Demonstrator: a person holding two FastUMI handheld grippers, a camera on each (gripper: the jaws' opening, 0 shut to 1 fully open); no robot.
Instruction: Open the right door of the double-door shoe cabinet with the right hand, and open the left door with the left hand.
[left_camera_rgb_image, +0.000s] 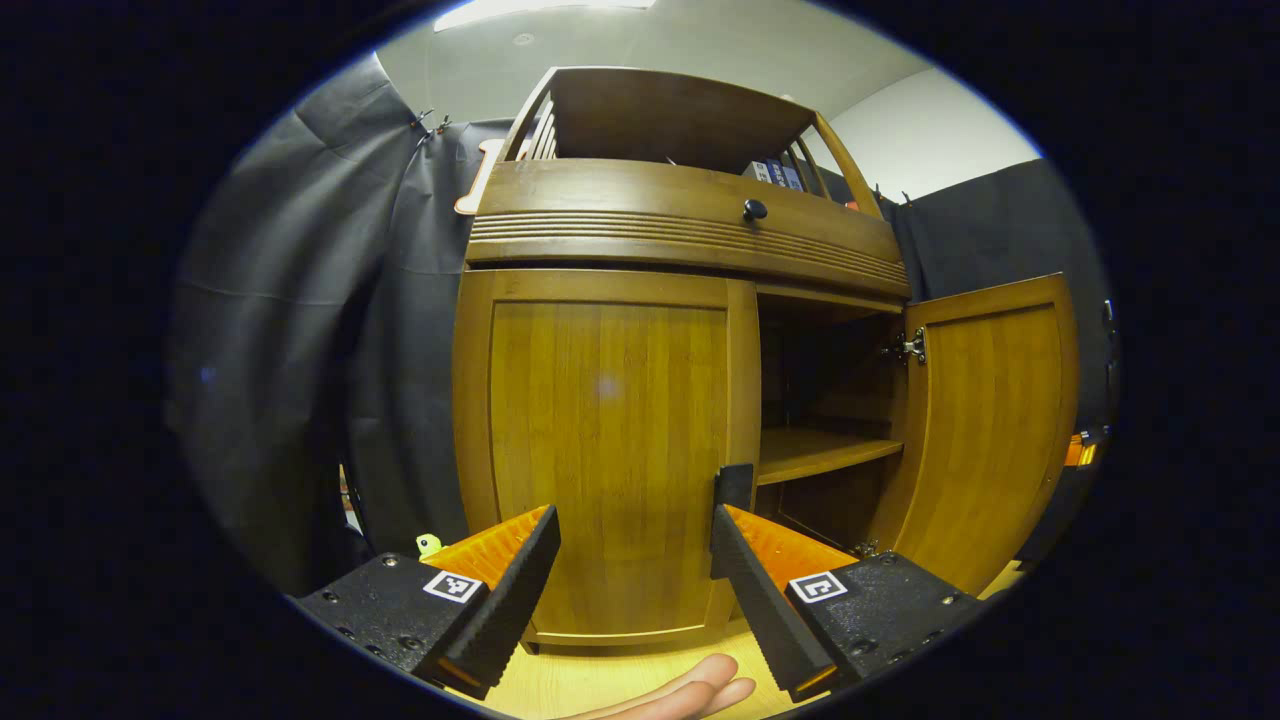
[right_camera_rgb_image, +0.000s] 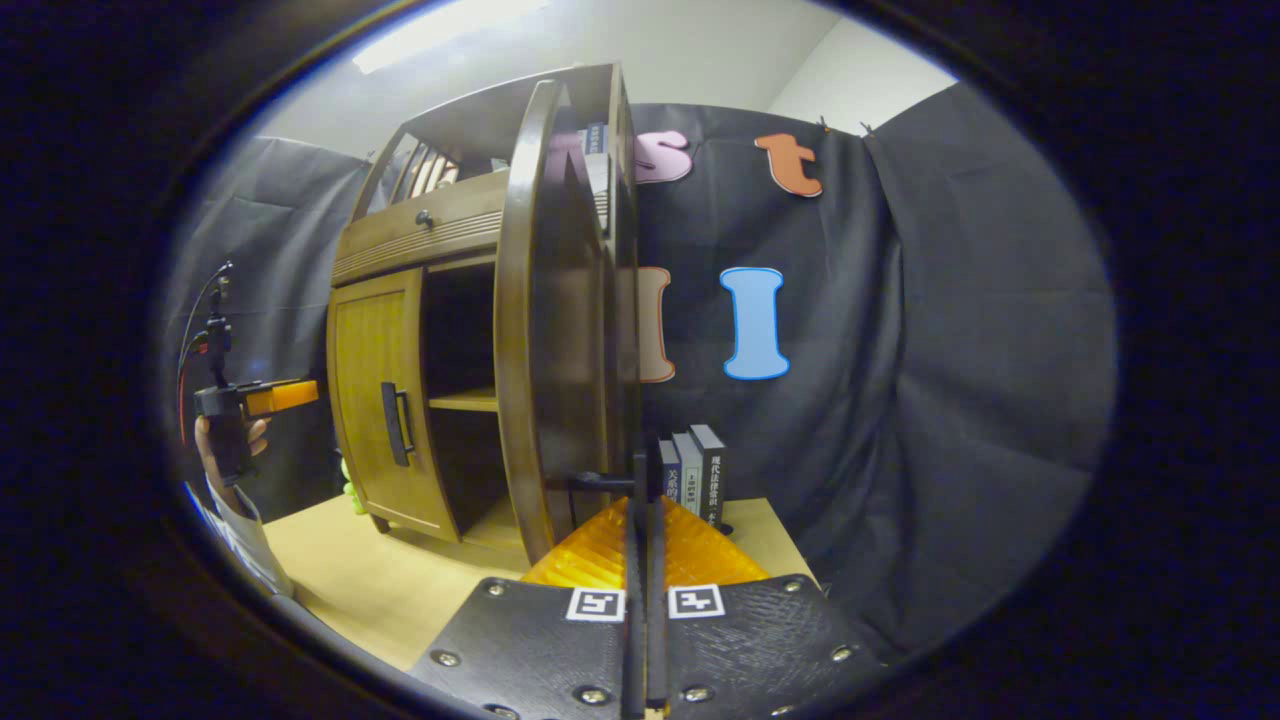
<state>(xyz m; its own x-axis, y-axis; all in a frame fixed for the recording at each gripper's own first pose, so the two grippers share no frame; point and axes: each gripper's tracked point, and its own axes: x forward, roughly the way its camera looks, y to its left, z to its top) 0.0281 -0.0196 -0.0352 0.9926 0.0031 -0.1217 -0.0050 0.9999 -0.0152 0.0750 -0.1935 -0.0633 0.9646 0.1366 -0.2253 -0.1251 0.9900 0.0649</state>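
Left gripper view: left gripper (left_camera_rgb_image: 635, 570) fingers spread before the closed left door (left_camera_rgb_image: 605, 450); right door (left_camera_rgb_image: 990, 420) open. Right gripper (right_camera_rgb_image: 641, 530) fingers pressed together.

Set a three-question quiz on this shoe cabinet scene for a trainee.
1. True or false: the left door of the brown wooden double-door shoe cabinet stands open.
2. The left gripper is: A) open, in front of the left door; B) shut on a book; C) shut on the drawer knob.
3. What is the right gripper shut on?

Key
1. False: it is closed.
2. A.
3. The black bar handle of the open right door.
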